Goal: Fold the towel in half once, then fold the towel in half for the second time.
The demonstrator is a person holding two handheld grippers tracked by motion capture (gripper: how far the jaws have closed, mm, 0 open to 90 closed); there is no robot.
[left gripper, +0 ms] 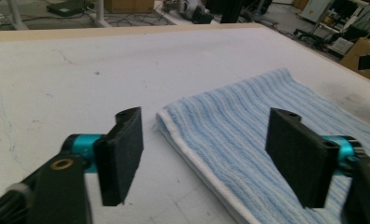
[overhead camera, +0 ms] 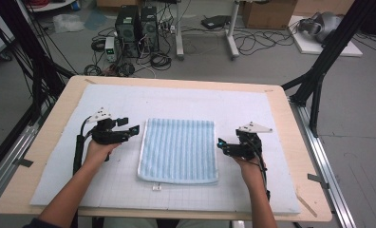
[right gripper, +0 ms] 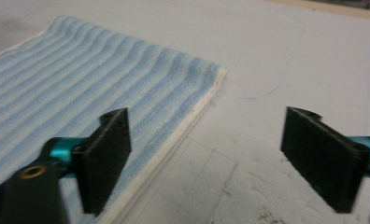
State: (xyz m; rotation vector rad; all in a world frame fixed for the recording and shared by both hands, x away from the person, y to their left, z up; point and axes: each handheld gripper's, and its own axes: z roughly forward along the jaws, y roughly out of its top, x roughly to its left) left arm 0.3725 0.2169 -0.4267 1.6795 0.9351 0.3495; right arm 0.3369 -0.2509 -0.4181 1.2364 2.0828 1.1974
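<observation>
A folded light-blue striped towel (overhead camera: 178, 150) lies flat in the middle of the white mat (overhead camera: 58, 166). My left gripper (overhead camera: 135, 129) hovers just off the towel's left edge, jaws open and empty. In the left gripper view the towel (left gripper: 248, 135) runs between and beyond the two black pads (left gripper: 122, 154). My right gripper (overhead camera: 220, 143) sits at the towel's right edge, open as well, nothing held. The right gripper view shows the towel (right gripper: 94, 88) and its white hem passing by the left pad (right gripper: 106, 156).
The mat covers a wooden table (overhead camera: 290, 123) with bare wood at the rims. A small white tag (overhead camera: 156, 188) lies just in front of the towel. Black frame posts (overhead camera: 319, 66) stand at the table's right, and computers and cables (overhead camera: 136, 33) lie on the floor behind.
</observation>
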